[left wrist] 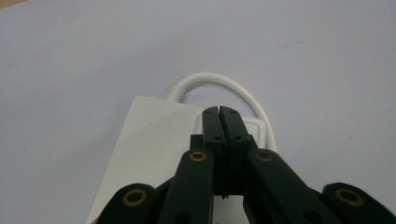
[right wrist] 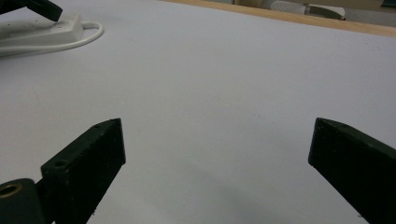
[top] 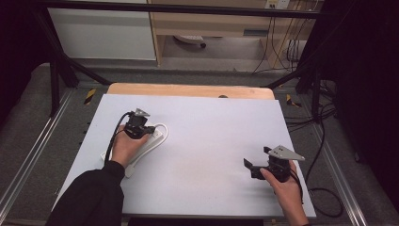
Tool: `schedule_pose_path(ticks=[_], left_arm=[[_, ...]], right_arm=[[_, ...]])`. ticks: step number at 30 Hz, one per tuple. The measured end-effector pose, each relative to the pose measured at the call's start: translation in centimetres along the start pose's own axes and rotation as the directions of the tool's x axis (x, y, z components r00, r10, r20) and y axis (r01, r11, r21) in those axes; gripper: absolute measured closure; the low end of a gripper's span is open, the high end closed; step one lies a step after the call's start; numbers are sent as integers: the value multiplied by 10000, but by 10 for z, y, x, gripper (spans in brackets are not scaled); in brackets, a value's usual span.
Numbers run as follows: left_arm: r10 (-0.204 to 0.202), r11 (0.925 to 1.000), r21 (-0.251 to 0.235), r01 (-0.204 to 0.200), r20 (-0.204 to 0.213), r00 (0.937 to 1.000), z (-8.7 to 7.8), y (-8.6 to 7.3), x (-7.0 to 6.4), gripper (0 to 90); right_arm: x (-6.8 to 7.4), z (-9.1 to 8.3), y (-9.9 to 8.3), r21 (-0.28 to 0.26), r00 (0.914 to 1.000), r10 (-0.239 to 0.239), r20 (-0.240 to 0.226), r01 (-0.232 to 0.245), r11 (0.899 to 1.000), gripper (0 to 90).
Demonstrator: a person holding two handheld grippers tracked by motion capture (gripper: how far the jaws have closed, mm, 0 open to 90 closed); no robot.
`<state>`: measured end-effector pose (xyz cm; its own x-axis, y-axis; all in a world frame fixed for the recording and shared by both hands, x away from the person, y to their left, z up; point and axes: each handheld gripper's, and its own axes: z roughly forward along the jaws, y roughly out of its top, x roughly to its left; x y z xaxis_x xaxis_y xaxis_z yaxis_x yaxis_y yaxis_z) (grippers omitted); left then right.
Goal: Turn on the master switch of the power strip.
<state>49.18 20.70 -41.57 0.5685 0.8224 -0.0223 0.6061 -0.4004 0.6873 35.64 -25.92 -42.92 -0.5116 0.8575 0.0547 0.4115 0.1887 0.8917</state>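
A pale lavender-white sheet (top: pixel 202 141) is covering the table, with a strip of light wooden tabletop (top: pixel 188 89) showing along the far edge; black metal frame bars (top: pixel 179 8) are running around the rig, and dark cables (top: pixel 324 141) are trailing over the grey floor to the right. Nothing is lying on the wide stretch of sheet between the two hands. On the left part of the sheet a flat white plastic power strip (top: pixel 141 149) is lying, with its white cord (top: pixel 163 128) looping out from the far end and curving back beside it. The left gripper (top: pixel 149 130) is sitting right over that far end, held by the left hand (top: pixel 124 147) in a black sleeve. In the left gripper view its jaws are pressed together with no gap, the tips poised over the strip's (left wrist: pixel 154 140) top face near the cord loop (left wrist: pixel 219 79); whether they are touching it I cannot tell. The right gripper (top: pixel 248 165), held by the right hand (top: pixel 287 188), is sitting well apart near the right front of the sheet, its jaws spread wide over bare surface. From the right gripper view the strip (right wrist: pixel 42 31) is lying far off at the upper left.
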Motion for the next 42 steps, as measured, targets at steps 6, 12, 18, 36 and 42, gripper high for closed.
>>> schedule_pose_path(ticks=[6,12,18,36,42], left_arm=[[4,10000,-61,-4,-13,10000,1,1,0,900],[-9,10000,-66,9,26,10000,2,1,0,900],[9,10000,-68,-9,82,10000,4,2,-2,900],[240,9997,61,-239,-89,9997,6,4,-4,900],[313,9995,74,-312,-190,9993,7,5,-6,900]], right_arm=[[0,0,0,-14,10000,-19,29,19,10000,43],[0,-1,0,-43,10000,-34,42,34,10000,43],[-1,0,0,-55,10000,-30,56,30,10000,44],[-1,-1,0,-49,10000,-37,71,38,10000,44],[-1,-1,0,-49,10000,-8,61,8,10000,44]])
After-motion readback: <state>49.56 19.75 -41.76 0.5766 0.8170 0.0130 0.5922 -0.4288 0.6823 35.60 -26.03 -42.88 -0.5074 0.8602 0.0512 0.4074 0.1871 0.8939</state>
